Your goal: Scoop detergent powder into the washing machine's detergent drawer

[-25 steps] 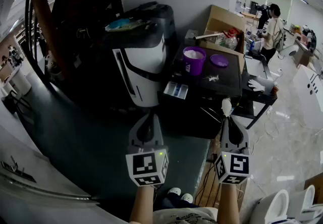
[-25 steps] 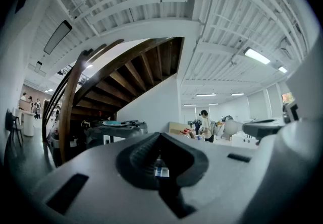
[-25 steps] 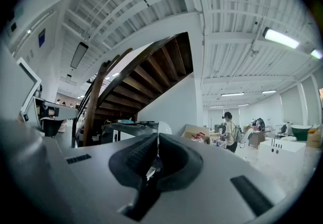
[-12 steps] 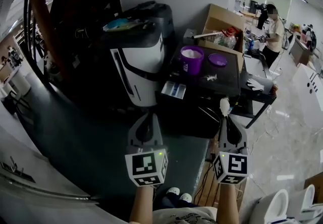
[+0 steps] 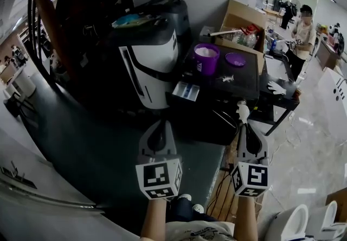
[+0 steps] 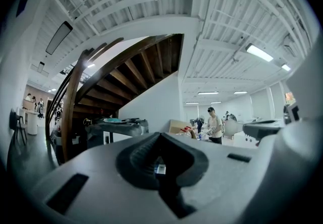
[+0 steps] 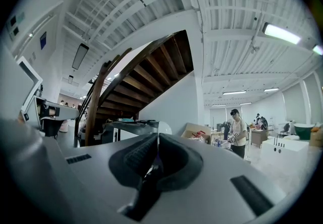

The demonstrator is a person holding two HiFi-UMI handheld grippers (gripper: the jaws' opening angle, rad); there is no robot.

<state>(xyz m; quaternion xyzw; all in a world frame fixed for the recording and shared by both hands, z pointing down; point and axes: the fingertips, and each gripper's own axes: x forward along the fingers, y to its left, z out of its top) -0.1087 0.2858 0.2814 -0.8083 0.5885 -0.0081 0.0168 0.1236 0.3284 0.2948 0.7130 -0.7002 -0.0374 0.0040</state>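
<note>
Hardly anything has shifted: both grippers sit where they were, short of the washing machine (image 5: pixel 152 66).
Right gripper (image 5: pixel 245 126) clamps a white scoop (image 5: pixel 242 111); the open detergent drawer (image 5: pixel 186 92) lies at its 11 o'clock, well apart. Left gripper (image 5: pixel 157 127) is pinched together, empty. A purple powder tub (image 5: pixel 206 58) stands at the drawer's 1 o'clock.

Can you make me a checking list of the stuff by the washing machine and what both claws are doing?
Surface: black table, white specks near the tub.
Job's things: washing machine; drawer pulled open; purple tub of powder, lid off beside it.
Clutter: cardboard box full of stuff.
Claws: left claw shut, empty; right claw shut on a white scoop.
Cables: thin wires below the table.
Surroundings: staircase; person far off.
</note>
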